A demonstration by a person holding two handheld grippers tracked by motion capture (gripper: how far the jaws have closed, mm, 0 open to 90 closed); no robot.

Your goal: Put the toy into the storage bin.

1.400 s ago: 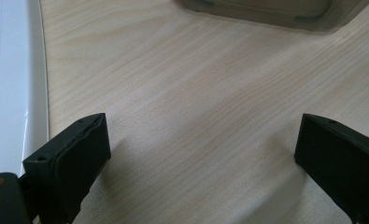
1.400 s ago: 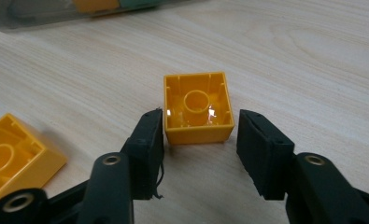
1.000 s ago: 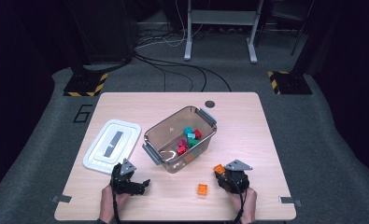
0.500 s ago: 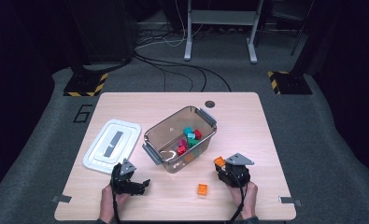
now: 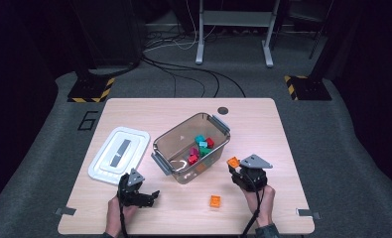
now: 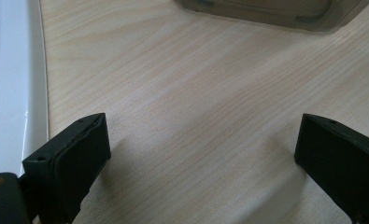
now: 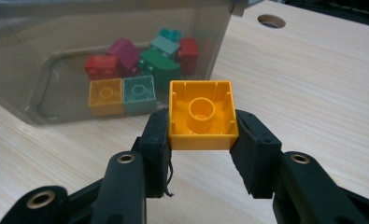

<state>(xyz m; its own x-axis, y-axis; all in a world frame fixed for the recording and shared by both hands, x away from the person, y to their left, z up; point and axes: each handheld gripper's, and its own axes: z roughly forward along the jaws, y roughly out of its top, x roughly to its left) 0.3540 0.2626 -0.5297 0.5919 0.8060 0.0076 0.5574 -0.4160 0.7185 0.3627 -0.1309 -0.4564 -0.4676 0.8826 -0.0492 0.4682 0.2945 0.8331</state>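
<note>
My right gripper is shut on an orange brick, held hollow side toward the camera, just right of the clear bin. From above the same orange brick sits at the tip of the right gripper. Inside the bin lie several bricks in red, magenta, teal, green and yellow. A second orange brick lies on the table near the front edge. My left gripper rests low at the front left, and its jaws stand wide open over bare wood.
A white lid lies flat left of the bin, and its edge runs beside my left gripper. A round cable hole sits at the table's far side. Bare wood lies between the two grippers.
My right gripper has lifted the orange brick and carried it a little up and left toward the bin. The left gripper has stayed where it was.
</note>
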